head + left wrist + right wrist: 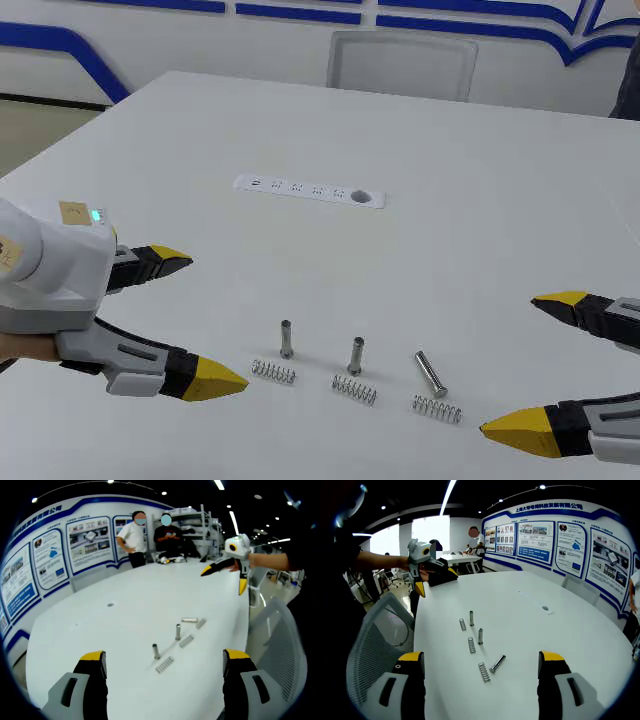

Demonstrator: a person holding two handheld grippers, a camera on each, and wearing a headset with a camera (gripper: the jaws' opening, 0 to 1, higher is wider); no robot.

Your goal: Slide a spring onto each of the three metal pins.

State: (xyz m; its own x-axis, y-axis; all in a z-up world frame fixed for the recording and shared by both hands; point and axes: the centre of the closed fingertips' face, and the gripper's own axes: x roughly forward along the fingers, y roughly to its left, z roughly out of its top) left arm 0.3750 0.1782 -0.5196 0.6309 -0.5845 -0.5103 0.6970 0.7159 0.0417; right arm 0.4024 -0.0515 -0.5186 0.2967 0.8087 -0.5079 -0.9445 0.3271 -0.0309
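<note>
Three metal pins stand in a row on the white table [450, 200]: the left pin [286, 338] and middle pin [356, 355] are upright, and the right pin [430, 373] lies on its side. A spring lies in front of each: left spring [273, 371], middle spring [354, 390], right spring [437, 408]. My left gripper [195, 320] hovers open to the left of the row, and my right gripper [522, 363] hovers open to its right. Both are empty. The left gripper view shows the pins [177, 631] and springs [164, 664] ahead of the open jaws, as does the right gripper view with a pin [480, 636] and spring [471, 645].
A white power strip [308, 190] is set flush in the table beyond the pins. A grey chair [400, 62] stands at the far edge and a mesh chair [380, 640] by the near edge. Two people [150, 535] stand at the table's far end.
</note>
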